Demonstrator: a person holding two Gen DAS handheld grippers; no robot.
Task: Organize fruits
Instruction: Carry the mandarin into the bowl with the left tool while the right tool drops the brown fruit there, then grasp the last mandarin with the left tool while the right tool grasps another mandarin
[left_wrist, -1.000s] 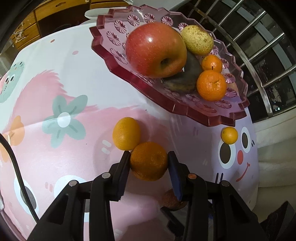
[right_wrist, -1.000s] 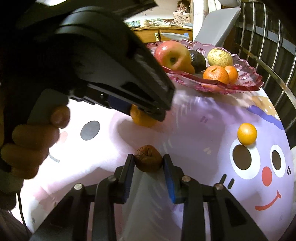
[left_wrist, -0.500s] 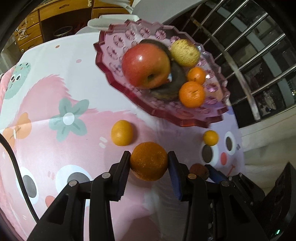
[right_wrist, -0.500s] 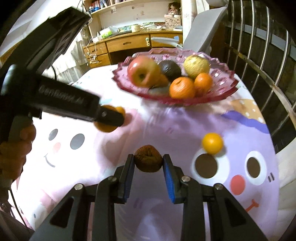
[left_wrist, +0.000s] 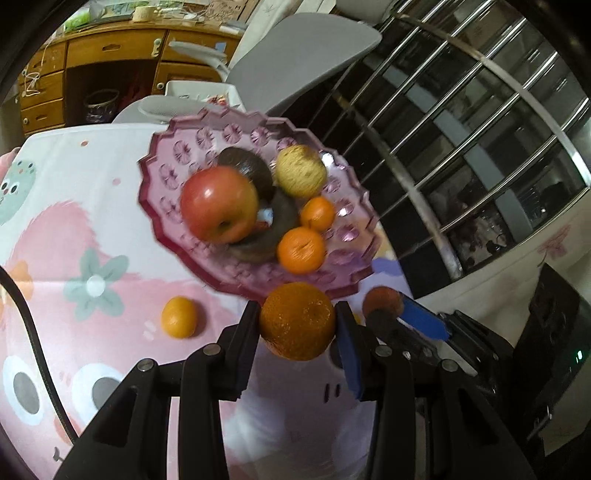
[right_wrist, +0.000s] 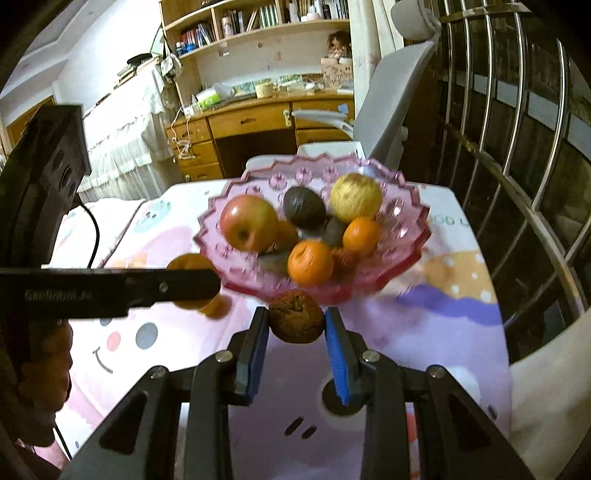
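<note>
a pink glass fruit plate (right_wrist: 410, 236) stands toward the far edge of the cartoon-print table (left_wrist: 110, 206), already carrying a red apple (left_wrist: 218, 203), a yellow pear (left_wrist: 301, 170), dark fruit and two small oranges. both of your grippers hang short of its near rim, each loaded. the left gripper (left_wrist: 297, 326) is clamped on a large orange (left_wrist: 296, 320); the right gripper (right_wrist: 295, 326) is clamped on a small brown wrinkled fruit (right_wrist: 295, 322). one small tangerine (left_wrist: 178, 317) waits loose on the table, nearer the left edge. carry each fruit clear over the scalloped rim, lower it into a bare patch, the near right side by the look of it, and let go only once it rests. keep the two grippers from crossing, and avoid nudging the apple.
</note>
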